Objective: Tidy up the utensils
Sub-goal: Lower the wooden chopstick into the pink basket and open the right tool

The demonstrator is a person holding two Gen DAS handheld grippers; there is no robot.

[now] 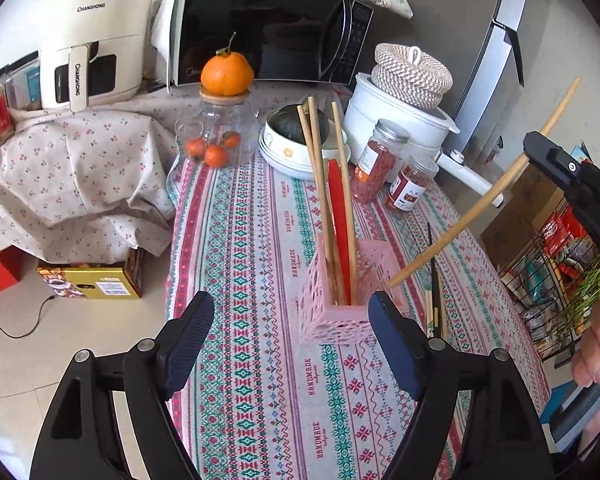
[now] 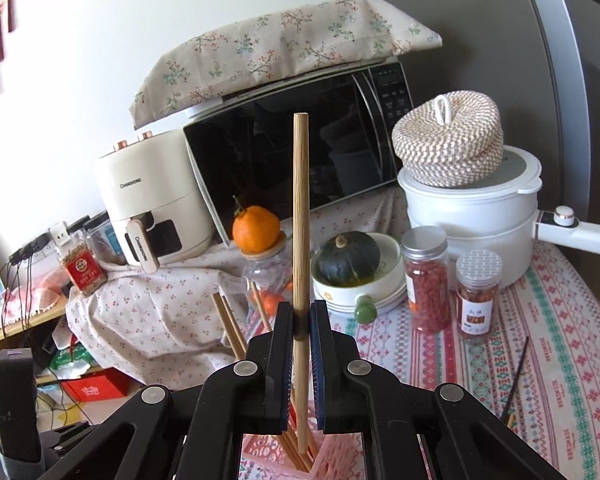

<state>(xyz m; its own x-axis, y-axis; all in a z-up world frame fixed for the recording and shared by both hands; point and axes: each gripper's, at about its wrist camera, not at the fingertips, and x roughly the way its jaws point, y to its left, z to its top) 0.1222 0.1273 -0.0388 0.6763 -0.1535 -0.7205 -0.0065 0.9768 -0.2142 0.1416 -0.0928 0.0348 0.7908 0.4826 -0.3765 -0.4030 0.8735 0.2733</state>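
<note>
Your right gripper [image 2: 301, 318] pinches one wooden chopstick [image 2: 300, 216]; your left gripper [image 1: 291, 316] is empty.

Left wrist: your jaws stand wide apart over the patterned tablecloth [image 1: 240, 240], just before the pink holder [image 1: 336, 300] that stands on it with chopsticks and a red utensil [image 1: 340, 216] inside. Right wrist: your jaws clamp the chopstick upright, its lower tip above the holder.
</note>
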